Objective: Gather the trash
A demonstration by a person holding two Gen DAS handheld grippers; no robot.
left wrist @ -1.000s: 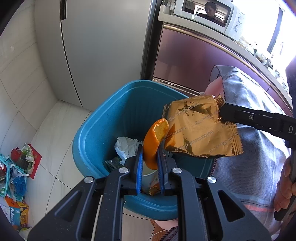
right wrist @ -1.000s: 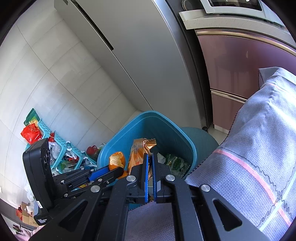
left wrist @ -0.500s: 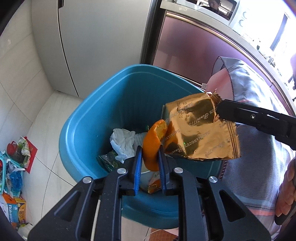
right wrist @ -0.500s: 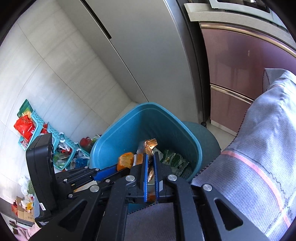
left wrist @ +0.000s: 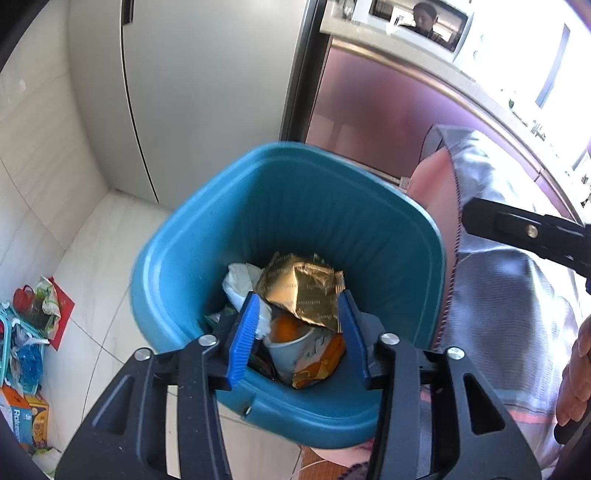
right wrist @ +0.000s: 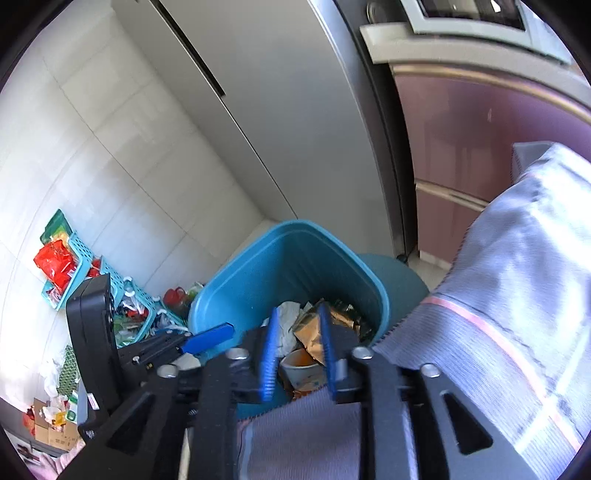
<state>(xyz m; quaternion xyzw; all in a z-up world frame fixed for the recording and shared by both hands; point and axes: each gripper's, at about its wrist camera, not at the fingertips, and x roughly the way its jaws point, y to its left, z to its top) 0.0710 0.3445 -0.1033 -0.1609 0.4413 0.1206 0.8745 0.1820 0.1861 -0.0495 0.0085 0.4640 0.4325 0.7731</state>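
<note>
Left wrist view: we read little text, only "Ra…" on a blue-and-orange box (left wrist: pixel 23 421) at the lower left on the floor; the print on the gold wrapper (left wrist: pixel 301 293) is too small and creased to read. That wrapper is shiny gold foil, crumpled, lying inside the blue trash bin (left wrist: pixel 177 266) on top of the pile. Under it sits a paper cup (left wrist: pixel 295 350) with orange peel (left wrist: pixel 286 326) in it, and white crumpled tissue (left wrist: pixel 242 280) lies to its left. Our left gripper (left wrist: pixel 297 332) hangs over the bin's near rim with its blue-padded fingers (left wrist: pixel 242 339) spread apart and nothing between them. The right gripper's black finger (left wrist: pixel 524 232) pokes in from the right edge, above a grey striped cloth (left wrist: pixel 509 295). A silver fridge (left wrist: pixel 207 92) stands behind the bin, and a microwave (left wrist: pixel 417 22) sits top right. Right wrist view: we see no readable writing. Our right gripper (right wrist: pixel 297 350) has its fingers spread too, empty, aimed into the same bin (right wrist: pixel 236 295); the gold wrapper (right wrist: pixel 314 332), tissue (right wrist: pixel 290 321) and cup (right wrist: pixel 299 365) show between them. The left gripper (right wrist: pixel 207 338) reaches in from the left. Teal baskets (right wrist: pixel 79 251) of red and green packets sit on the tiled floor by the wall.
</note>
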